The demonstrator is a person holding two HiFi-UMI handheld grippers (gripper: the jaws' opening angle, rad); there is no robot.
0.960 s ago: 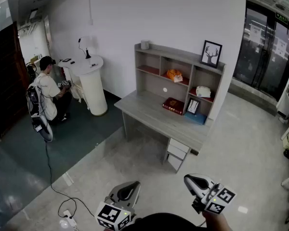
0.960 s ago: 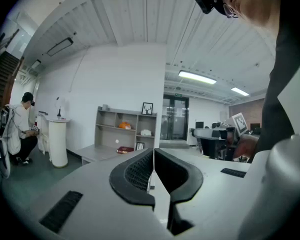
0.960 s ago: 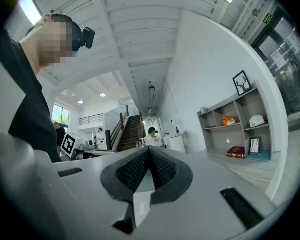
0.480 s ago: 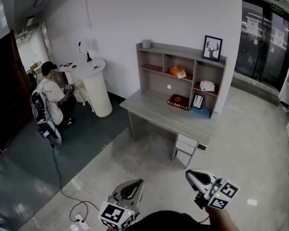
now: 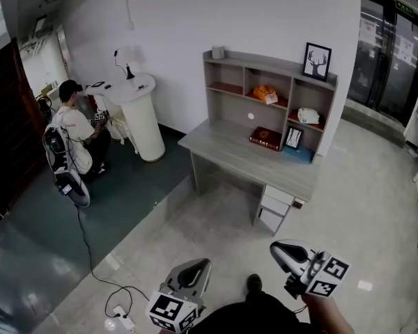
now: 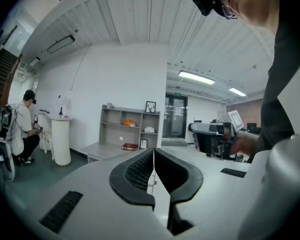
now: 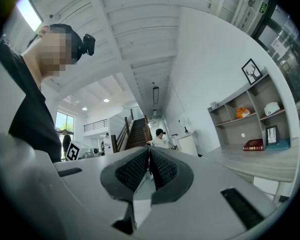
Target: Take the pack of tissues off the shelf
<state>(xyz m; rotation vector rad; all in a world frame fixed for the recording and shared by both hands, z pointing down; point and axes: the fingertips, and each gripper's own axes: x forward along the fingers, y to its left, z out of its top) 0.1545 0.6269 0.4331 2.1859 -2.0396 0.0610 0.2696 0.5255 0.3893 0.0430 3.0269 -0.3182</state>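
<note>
The desk (image 5: 226,148) is far ahead, with the shelf (image 5: 272,62) standing on it. The left gripper (image 5: 187,275) and the right gripper (image 5: 285,251) are near, well apart from it, jaws closed and empty. The white pack of tissues (image 5: 307,115), as I judge it, lies in the right compartment, so the right gripper is nearer.

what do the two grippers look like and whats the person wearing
Both the left gripper and the right gripper have pale grey bodies and black textured pads. Each carries a cube with black-and-white square markers. The person wears a black top.
</note>
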